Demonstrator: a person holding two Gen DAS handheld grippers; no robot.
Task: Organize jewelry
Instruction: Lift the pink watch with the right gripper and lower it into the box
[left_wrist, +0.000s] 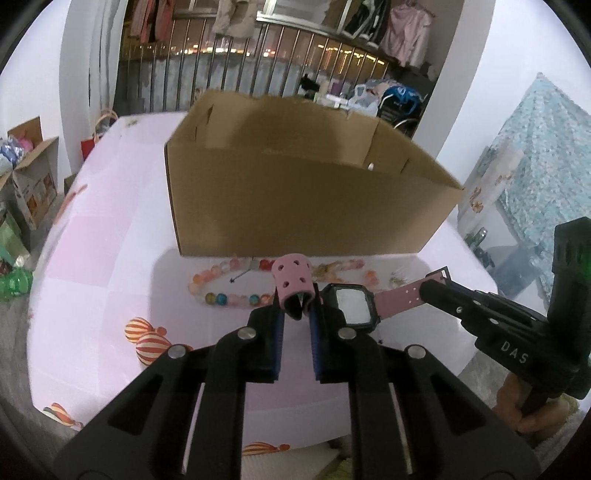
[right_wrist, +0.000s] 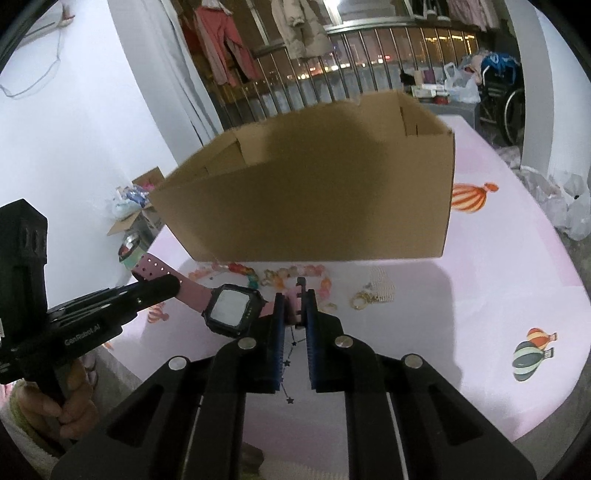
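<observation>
Both grippers, left (left_wrist: 297, 314) & right (right_wrist: 295, 310), are pinched near-shut on opposite strap ends of pink digital watch (left_wrist: 352, 304), held above table (left_wrist: 110, 258), near cardboard box (left_wrist: 295, 195). Light, floppy strap; grip straps, not glass face.

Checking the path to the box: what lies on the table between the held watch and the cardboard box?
A bead bracelet lies on the pink table cover between the watch and the cardboard box, seen in the left wrist view.

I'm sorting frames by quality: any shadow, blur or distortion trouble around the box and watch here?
Left wrist view: fisheye bends the cardboard box, a dark shadow covers its front, and the watch face glares white. Right wrist view: same shadow on the box, edges soft, watch face washed out.
</observation>
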